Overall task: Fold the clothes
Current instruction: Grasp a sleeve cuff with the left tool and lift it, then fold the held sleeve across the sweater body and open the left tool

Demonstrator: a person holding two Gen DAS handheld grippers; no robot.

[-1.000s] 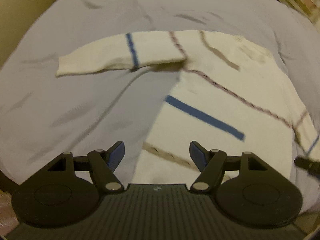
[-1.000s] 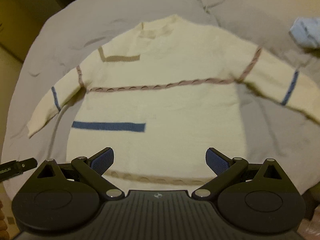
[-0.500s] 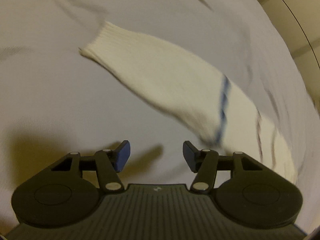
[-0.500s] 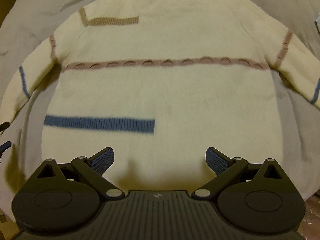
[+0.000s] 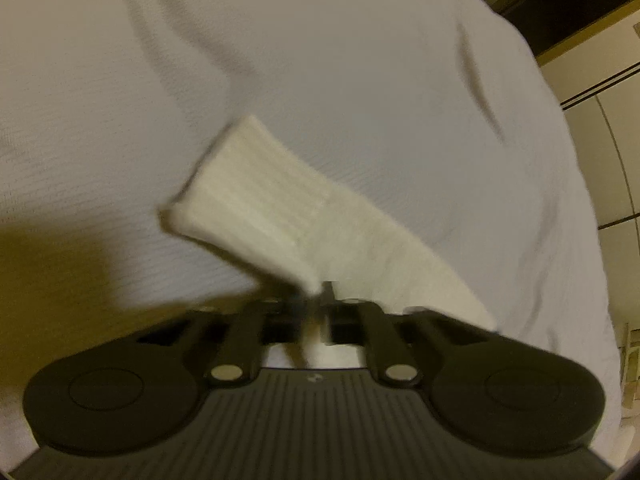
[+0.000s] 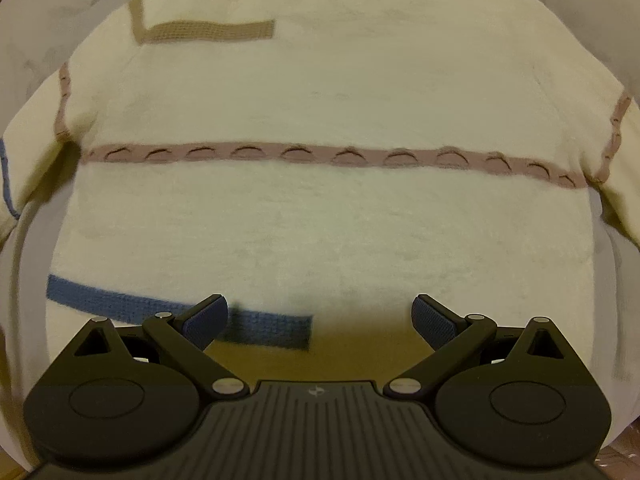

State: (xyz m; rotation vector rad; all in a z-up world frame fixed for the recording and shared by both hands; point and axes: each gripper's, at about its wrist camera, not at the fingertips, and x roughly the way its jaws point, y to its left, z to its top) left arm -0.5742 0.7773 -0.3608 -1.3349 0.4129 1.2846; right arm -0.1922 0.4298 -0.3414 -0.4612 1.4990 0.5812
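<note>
Left gripper [image 5: 316, 300] has just closed its jaws on the sleeve [image 5: 280, 208] of the cream sweater [image 6: 320, 100], near the cuff, having come down from a view of the whole garment; judged ready to fold the sleeve inward. Right gripper [image 6: 320, 316] hangs with jaws wide apart and empty over the sweater's lower body, now closer above the blue stripe [image 6: 160, 308]. Sweater lies flat on a bed [image 5: 360, 60] with a wrinkled grey sheet; pale cupboard fronts [image 5: 608, 140] beyond the bed's far edge.

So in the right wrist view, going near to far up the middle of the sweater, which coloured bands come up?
Blue stripe → pink cable band → tan stripe, all on the cream sweater.
</note>
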